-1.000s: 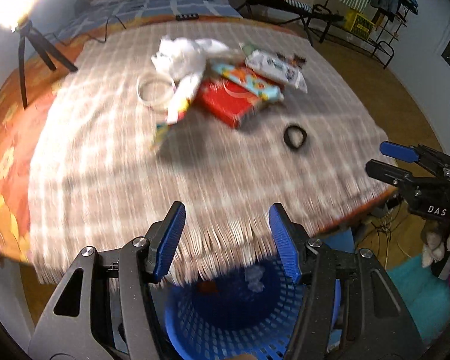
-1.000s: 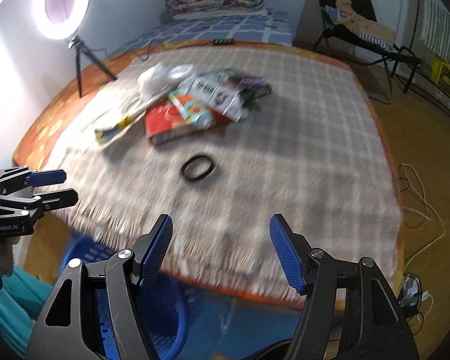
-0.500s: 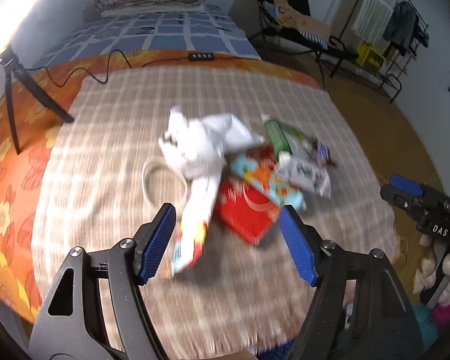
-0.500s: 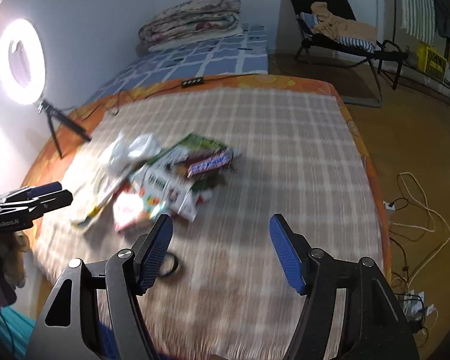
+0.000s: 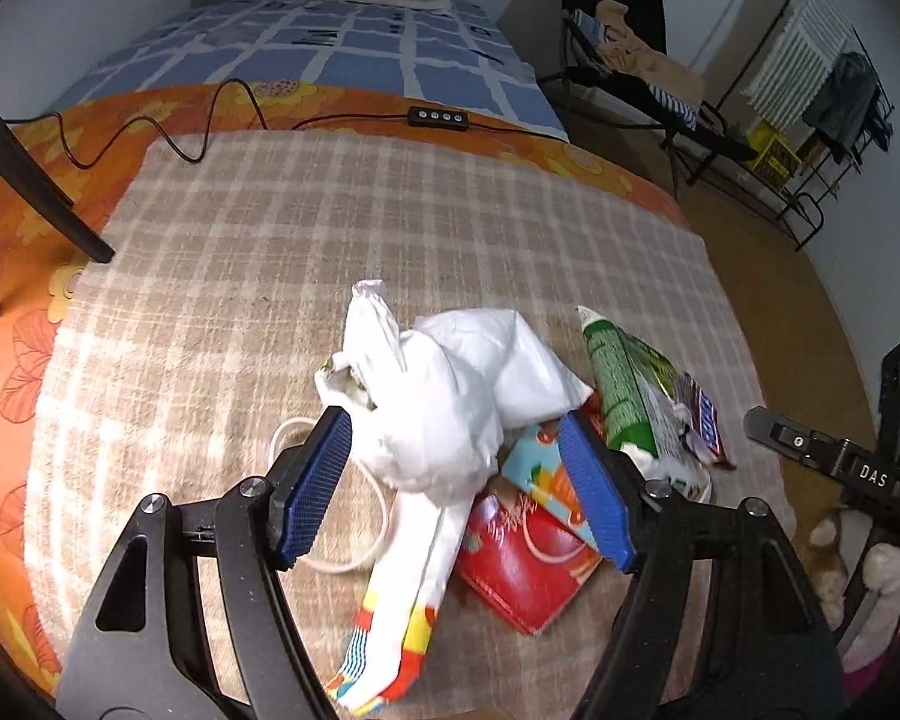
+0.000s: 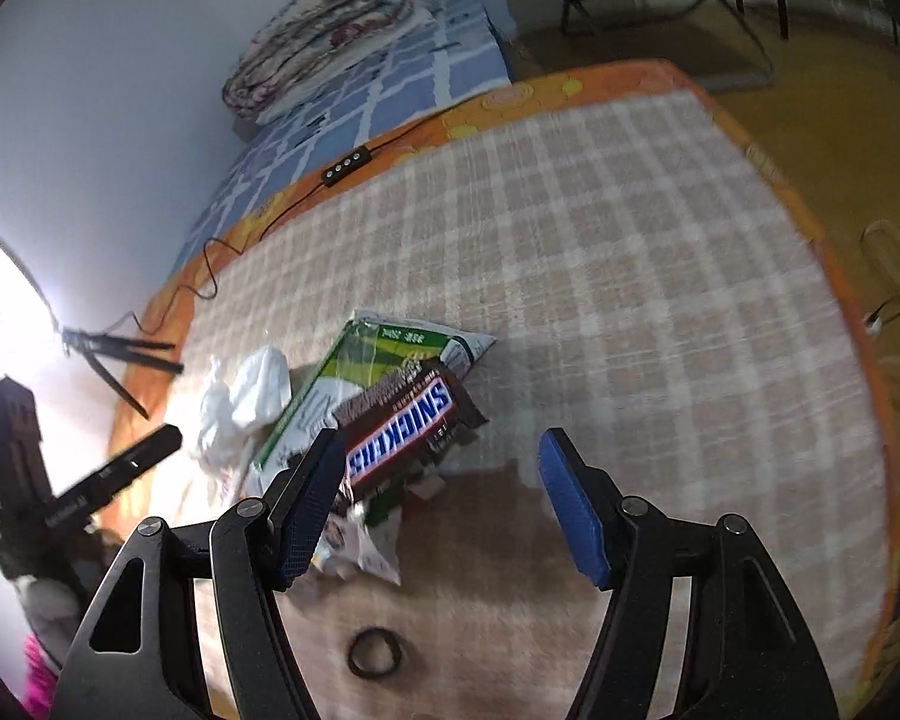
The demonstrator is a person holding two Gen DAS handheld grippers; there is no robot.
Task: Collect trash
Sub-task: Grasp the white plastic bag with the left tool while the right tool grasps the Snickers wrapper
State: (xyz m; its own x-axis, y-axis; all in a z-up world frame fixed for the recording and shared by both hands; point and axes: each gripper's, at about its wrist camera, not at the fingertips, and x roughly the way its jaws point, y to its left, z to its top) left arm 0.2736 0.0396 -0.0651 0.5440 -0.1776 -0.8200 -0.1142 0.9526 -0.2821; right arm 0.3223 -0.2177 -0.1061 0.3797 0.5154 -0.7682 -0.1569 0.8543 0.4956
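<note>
A pile of trash lies on the checked blanket (image 5: 390, 228). My left gripper (image 5: 456, 450) is open, its blue pads either side of a crumpled white bag (image 5: 444, 396). Beside it lie a red packet (image 5: 522, 564), a striped wrapper (image 5: 402, 612), a green packet (image 5: 618, 390) and a Snickers wrapper (image 5: 705, 426). My right gripper (image 6: 438, 480) is open and empty, just right of the Snickers wrapper (image 6: 402, 432), which lies on the green packet (image 6: 390, 354). The white bag (image 6: 240, 402) shows further left. The right gripper shows at the left wrist view's right edge (image 5: 822, 456).
A white ring (image 5: 354, 516) lies under my left finger. A black ring (image 6: 375, 654) lies near the front. A tripod leg (image 5: 36, 192) and a black cable with remote (image 5: 438, 117) sit at the back. A folding chair (image 5: 630, 42) stands beyond the bed.
Both grippers have moved from the blue basket at the bed edge forward over the blanket to the trash pile. The basket has left both views. Both stay open.
</note>
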